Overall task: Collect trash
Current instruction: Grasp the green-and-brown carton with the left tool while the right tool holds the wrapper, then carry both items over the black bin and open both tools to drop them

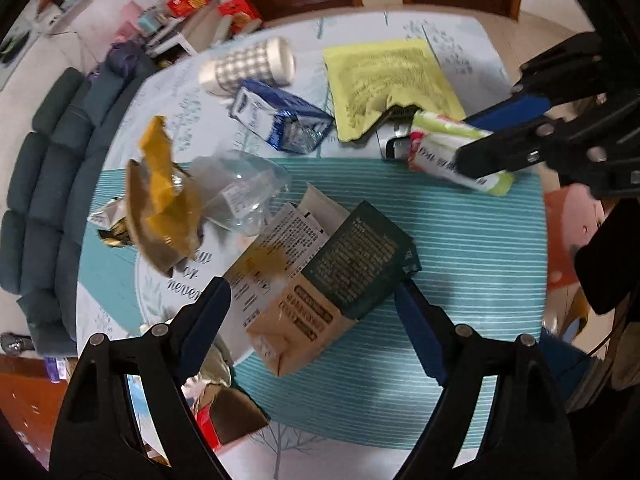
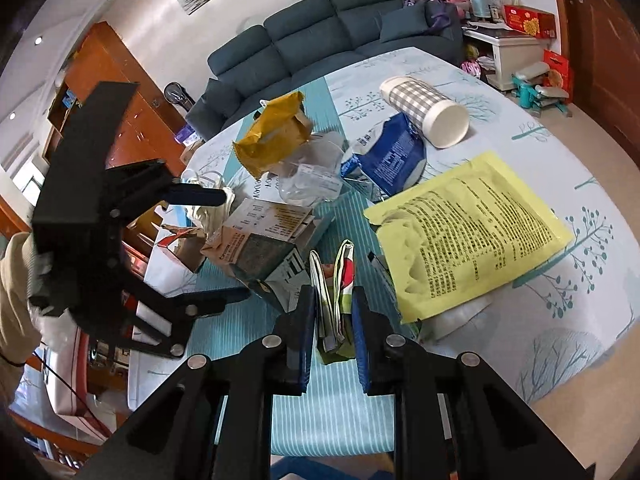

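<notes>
**Clearing the table – barely started**

Holding a folded green-and-white wrapper (image 2: 334, 300) in my right gripper (image 2: 332, 320), pinched just above the table (image 2: 332, 412). My left gripper (image 1: 312, 320) hangs wide over the crushed brown-and-green carton (image 1: 320, 280). Beyond lie a yellow pouch (image 2: 468, 232), blue packet (image 2: 394, 160) and checked cup (image 2: 424, 108) – all uncollected.

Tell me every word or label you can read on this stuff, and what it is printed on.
"never": script on the tablecloth, partly hidden.
Yellow pouch: dense print, too small to read.
Brown-and-green carton: print too blurred.
Blue packet: blurred.
Wrapper in the right gripper: unreadable.
</notes>
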Motion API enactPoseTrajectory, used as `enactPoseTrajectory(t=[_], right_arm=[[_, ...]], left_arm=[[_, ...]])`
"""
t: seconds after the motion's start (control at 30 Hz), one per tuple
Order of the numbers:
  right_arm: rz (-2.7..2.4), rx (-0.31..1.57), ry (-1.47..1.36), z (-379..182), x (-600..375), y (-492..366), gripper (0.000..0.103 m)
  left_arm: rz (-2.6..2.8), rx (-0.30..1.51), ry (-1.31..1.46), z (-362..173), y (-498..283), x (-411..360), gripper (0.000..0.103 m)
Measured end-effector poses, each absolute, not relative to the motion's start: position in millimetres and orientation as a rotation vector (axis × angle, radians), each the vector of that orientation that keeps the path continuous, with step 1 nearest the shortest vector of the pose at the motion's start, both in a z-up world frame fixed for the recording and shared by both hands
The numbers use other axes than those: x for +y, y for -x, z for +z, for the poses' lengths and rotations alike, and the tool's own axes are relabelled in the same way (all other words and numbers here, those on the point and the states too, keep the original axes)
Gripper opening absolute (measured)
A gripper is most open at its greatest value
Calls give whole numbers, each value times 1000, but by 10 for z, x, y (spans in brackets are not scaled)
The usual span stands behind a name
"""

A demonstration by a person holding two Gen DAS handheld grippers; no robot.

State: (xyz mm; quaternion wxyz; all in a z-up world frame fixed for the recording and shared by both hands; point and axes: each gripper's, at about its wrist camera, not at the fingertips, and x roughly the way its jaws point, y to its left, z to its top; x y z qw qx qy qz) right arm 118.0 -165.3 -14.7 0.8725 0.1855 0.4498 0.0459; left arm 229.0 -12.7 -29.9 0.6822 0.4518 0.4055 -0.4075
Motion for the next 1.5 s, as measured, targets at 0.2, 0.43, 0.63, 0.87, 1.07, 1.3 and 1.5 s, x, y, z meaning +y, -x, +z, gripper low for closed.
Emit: enactPoseTrajectory(t=[0.2,0.43,0.63,0.87,1.07,1.3,1.5], right_arm=[[92,945,-402,-167,-1722,-1087,17],[104,938,-412,-100,-1736,-939,17],[126,916,-414,9,-1710,-729,17],[142,905,-466,38,-1751,-453,17],[148,925,-518,-68,-1780,-209,17],[140,929,-576,-137,-1863,17,17],[80,975,-620,-314,-2005,225,17]], left_arm=[[-892,1008,-1016,-472,-2445,-219,67],[-828,1034,-1002,-521,-2272,-174,55],[-774,1078,-921,-443,-2084,-101,41],[-695,1162,-761,-338,-1902,78,37],[-627,1222,-641,-309,-1806,173,37],[-621,1290,-552,-265,-1708,134,36],[-738,1294,-512,-204,-1265,-82,36]])
